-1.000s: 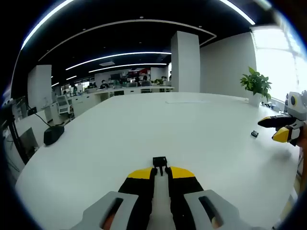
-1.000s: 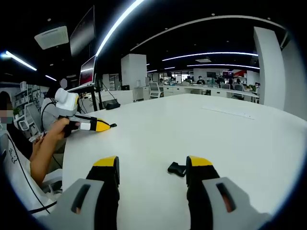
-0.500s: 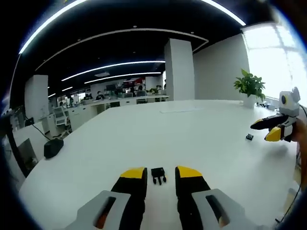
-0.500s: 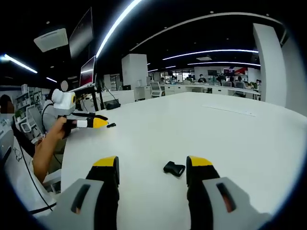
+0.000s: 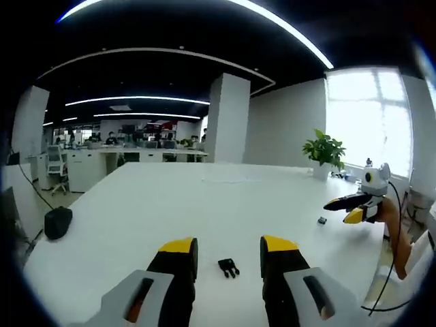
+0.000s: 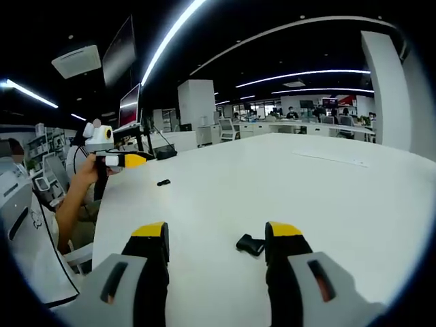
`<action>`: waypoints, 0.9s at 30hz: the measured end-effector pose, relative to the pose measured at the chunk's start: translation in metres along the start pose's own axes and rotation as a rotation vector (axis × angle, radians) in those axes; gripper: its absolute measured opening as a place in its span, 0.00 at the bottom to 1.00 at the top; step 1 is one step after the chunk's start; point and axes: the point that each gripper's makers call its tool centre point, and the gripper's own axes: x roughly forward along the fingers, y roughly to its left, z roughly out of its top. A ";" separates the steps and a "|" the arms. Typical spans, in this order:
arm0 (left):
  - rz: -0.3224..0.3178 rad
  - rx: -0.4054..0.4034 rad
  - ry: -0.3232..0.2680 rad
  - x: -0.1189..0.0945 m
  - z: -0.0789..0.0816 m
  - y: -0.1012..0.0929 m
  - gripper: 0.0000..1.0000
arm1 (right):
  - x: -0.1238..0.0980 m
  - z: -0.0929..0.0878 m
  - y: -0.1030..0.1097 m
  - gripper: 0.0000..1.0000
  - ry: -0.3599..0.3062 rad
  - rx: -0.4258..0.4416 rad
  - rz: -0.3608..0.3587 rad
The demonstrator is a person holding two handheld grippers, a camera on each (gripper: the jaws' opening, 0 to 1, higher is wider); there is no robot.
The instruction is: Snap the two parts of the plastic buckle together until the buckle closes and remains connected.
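Left gripper view. Left hand-held gripper [image 5: 228, 248]: jaws spread wide, gripping nothing. Pronged buckle half [image 5: 229, 267]: small, black, lying flat on the white counter [image 5: 204, 204] between the yellow jaw tips, touching neither. Right hand-held gripper [image 5: 349, 207]: far right, carried in a person's hand [image 5: 390, 216]; jaws seen side-on, gap not readable here. Second small dark piece [image 5: 321, 220] on the counter just beside that gripper, apparently the other buckle half. Black pouch-like item [image 5: 57, 222] at the left edge. Potted plant [image 5: 324, 154] at the far end.

Right gripper view. Right hand-held gripper [image 6: 219, 238]: jaws wide apart, empty. Socket buckle half [image 6: 251, 244]: black, on the counter [image 6: 306, 191], close against the inner face of the right-hand jaw tip. Left hand-held gripper [image 6: 129, 160]: far left, raised off the counter, pronged half [image 6: 163, 182] lying just beyond its tip.

Step in hand, judged: pickup of each half. Advice: centre each piece between the jaws, clamp across the body leaving prongs and socket mouth exposed, then align both on one axis before pressing together.
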 end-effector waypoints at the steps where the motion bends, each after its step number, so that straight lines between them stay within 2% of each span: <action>1: -0.019 -0.001 0.000 0.000 0.001 -0.002 0.37 | 0.000 0.001 0.000 0.57 -0.001 -0.003 -0.001; 10: -0.075 0.072 0.024 0.003 0.005 -0.002 0.38 | -0.003 0.006 -0.001 0.57 -0.007 -0.018 -0.009; 15: -0.132 0.141 0.070 0.005 -0.006 -0.008 0.41 | -0.007 0.002 -0.003 0.57 -0.006 -0.008 -0.028; 17: -0.196 0.143 0.089 0.005 -0.010 -0.014 0.42 | -0.009 0.002 -0.004 0.58 -0.004 -0.011 -0.034; 19: -0.223 0.148 0.100 0.007 -0.011 -0.015 0.43 | -0.011 0.002 -0.004 0.58 -0.001 -0.016 -0.039; 25: -0.337 0.288 0.193 0.011 -0.025 -0.017 0.43 | -0.015 0.002 0.000 0.58 0.003 -0.029 -0.037; 26: -0.381 0.278 0.208 0.009 -0.027 -0.021 0.43 | -0.015 0.002 0.001 0.58 0.002 -0.028 -0.033; 27: -0.398 0.269 0.206 0.009 -0.026 -0.021 0.43 | -0.015 0.002 0.002 0.58 0.001 -0.027 -0.032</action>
